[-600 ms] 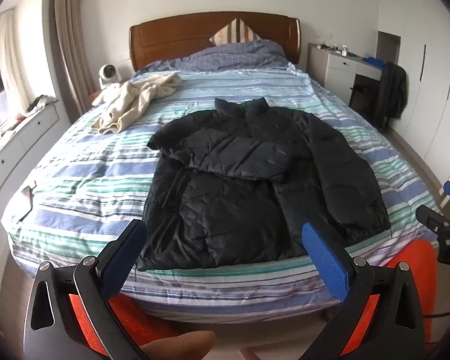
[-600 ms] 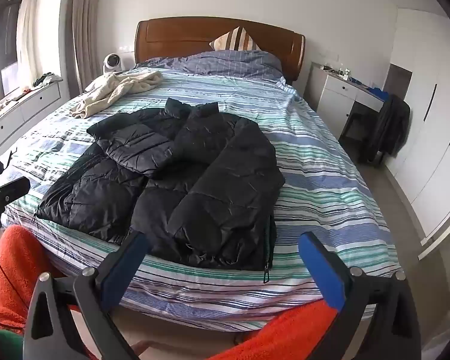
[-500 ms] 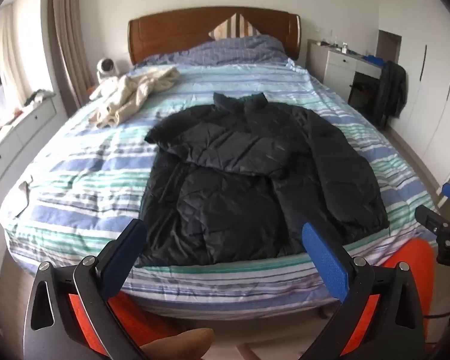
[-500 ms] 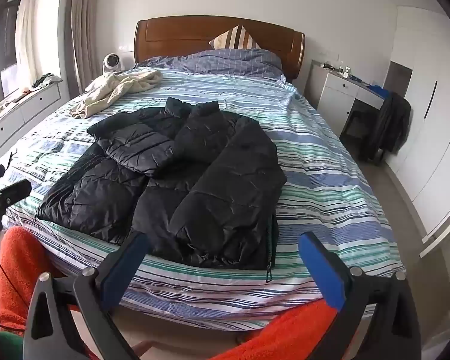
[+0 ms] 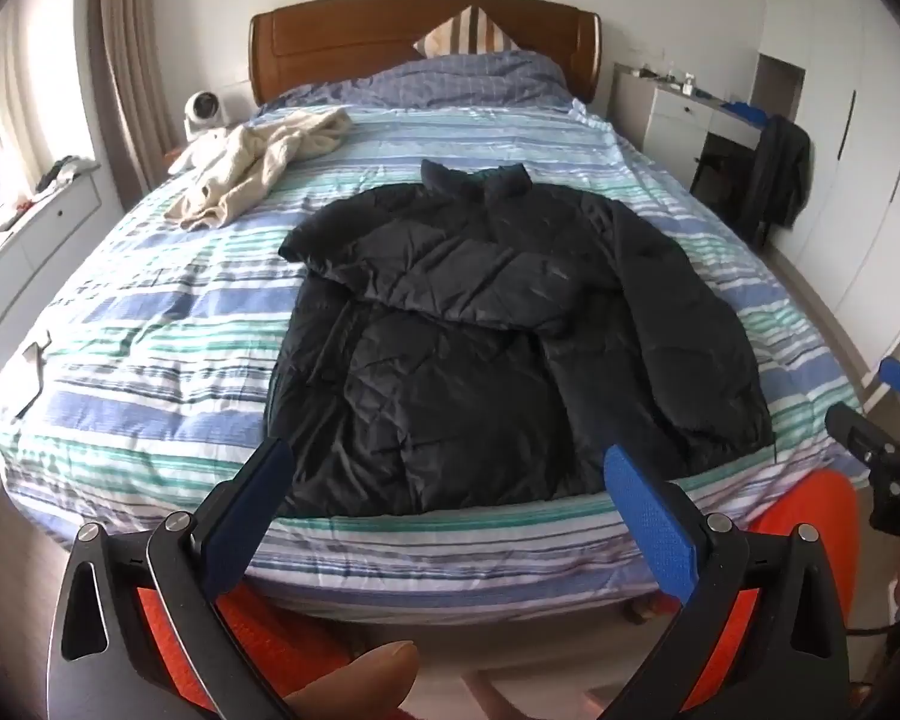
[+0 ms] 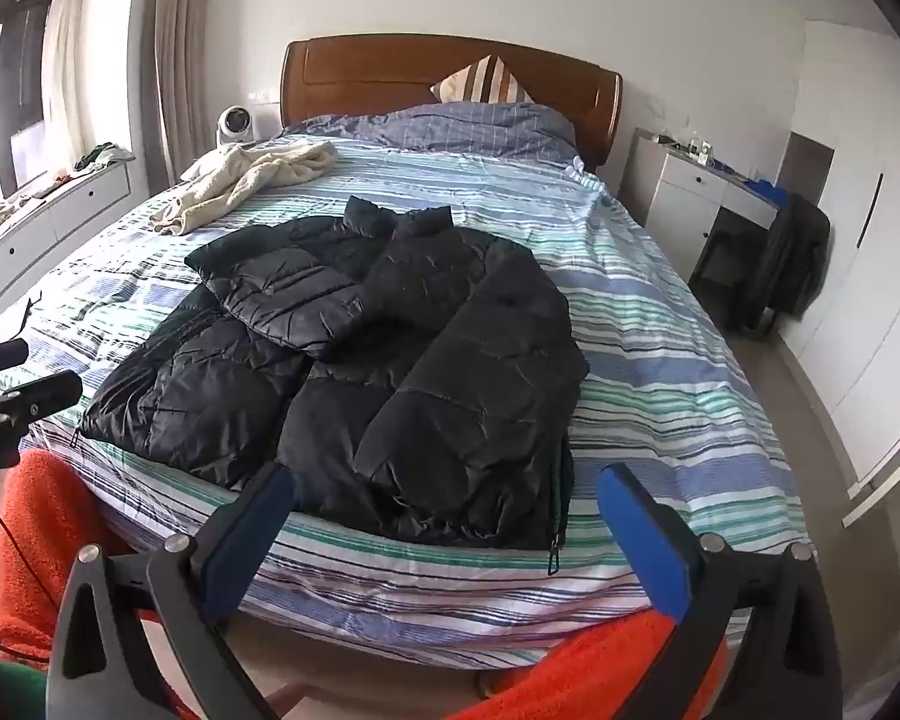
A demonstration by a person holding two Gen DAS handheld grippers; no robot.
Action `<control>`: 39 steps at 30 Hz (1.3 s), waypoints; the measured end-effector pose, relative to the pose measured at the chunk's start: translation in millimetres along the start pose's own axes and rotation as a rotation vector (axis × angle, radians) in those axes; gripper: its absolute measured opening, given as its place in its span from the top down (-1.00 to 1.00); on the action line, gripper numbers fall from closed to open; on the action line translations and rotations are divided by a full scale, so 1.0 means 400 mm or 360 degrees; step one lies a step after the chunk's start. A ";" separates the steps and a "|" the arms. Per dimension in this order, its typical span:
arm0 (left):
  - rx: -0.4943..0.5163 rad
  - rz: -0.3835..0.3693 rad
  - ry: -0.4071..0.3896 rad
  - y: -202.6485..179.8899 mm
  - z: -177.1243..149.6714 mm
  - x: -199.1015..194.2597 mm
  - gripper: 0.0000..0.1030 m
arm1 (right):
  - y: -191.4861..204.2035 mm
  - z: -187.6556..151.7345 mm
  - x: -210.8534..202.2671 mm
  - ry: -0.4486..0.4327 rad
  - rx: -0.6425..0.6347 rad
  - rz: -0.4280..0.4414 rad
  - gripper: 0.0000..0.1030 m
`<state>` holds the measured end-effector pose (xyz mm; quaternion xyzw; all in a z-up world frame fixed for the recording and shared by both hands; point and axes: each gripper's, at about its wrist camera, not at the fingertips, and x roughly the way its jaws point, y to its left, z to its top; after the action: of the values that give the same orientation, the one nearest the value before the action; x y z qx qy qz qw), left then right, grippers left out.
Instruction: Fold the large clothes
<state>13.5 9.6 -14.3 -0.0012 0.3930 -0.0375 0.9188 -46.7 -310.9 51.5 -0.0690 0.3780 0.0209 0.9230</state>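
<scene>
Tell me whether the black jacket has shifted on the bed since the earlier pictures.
No. The black jacket lies on the same stripes of the bed, its left sleeve folded across as before; only the camera view drifts.

A black quilted puffer jacket (image 5: 498, 324) lies flat on the striped bed, collar toward twelve o'clock, hem at six; its nine o'clock sleeve is folded across the chest.

No text can be read
</scene>
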 end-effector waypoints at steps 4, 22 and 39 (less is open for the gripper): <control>-0.0015 0.0019 0.0002 0.005 -0.003 0.001 -0.99 | -0.001 0.003 -0.006 -0.0010 0.0003 0.0007 -1.00; -0.0030 0.0065 0.0000 0.008 0.001 -0.003 -0.99 | 0.014 -0.013 -0.013 -0.0026 -0.0060 0.0098 -1.00; -0.0047 0.0102 -0.0030 0.035 0.006 -0.007 -0.99 | 0.021 -0.007 -0.014 -0.0049 -0.0110 0.0081 -1.00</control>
<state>14.4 23.9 -11.0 -0.0025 0.3846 -0.0023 0.9231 -53.5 -302.8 52.4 -0.0909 0.3645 0.0586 0.9249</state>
